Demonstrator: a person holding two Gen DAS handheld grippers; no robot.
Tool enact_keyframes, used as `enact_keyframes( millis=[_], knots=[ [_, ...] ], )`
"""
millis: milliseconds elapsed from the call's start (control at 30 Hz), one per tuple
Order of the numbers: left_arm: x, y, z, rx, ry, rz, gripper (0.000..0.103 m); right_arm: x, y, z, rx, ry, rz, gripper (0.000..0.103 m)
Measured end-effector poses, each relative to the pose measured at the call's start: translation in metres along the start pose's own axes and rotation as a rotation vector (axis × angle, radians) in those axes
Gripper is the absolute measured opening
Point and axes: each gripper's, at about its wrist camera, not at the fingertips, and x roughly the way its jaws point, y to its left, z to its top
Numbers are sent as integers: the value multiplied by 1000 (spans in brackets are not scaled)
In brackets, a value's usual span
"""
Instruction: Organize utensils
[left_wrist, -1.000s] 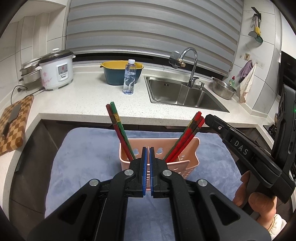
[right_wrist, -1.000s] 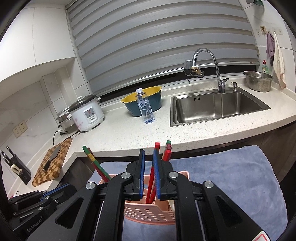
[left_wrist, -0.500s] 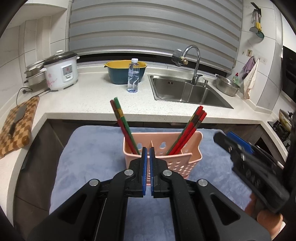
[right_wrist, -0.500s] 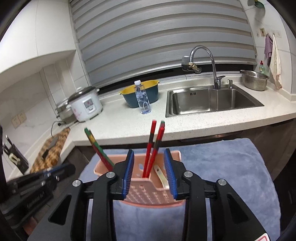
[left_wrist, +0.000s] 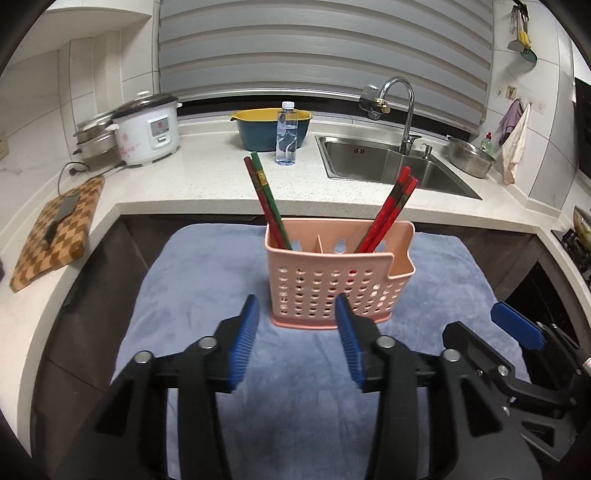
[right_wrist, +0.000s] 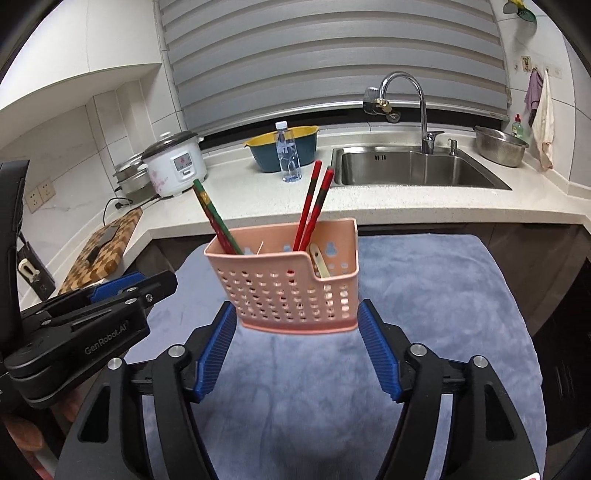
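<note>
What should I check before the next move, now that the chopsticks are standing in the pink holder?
1. Left gripper open and holding nothing: ok.
2. Right gripper open and holding nothing: ok.
3. Pink holder upright on the blue towel: ok.
4. Red-green chopsticks in the left compartment, red chopsticks in the right: ok.
5. Pale utensil seated in the small side pocket: ok, though only its top shows.
6. More utensils left to sort: cannot tell; none lie on the visible towel.
</note>
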Motion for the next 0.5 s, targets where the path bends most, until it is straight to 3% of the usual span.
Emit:
enact_keyframes(
  millis=[167,300,500],
  knots=[
    [-8,-1,-13,-1,1,26,61,-5,0,-9,2,23,-11,69],
    [-11,2,-19,-18,3,50,78,-10,-2,-15,6,24,-41,74],
    [-15,7,-27,-29,-3,92,94,-14,-7,-23,28,30,-64,84]
  ],
)
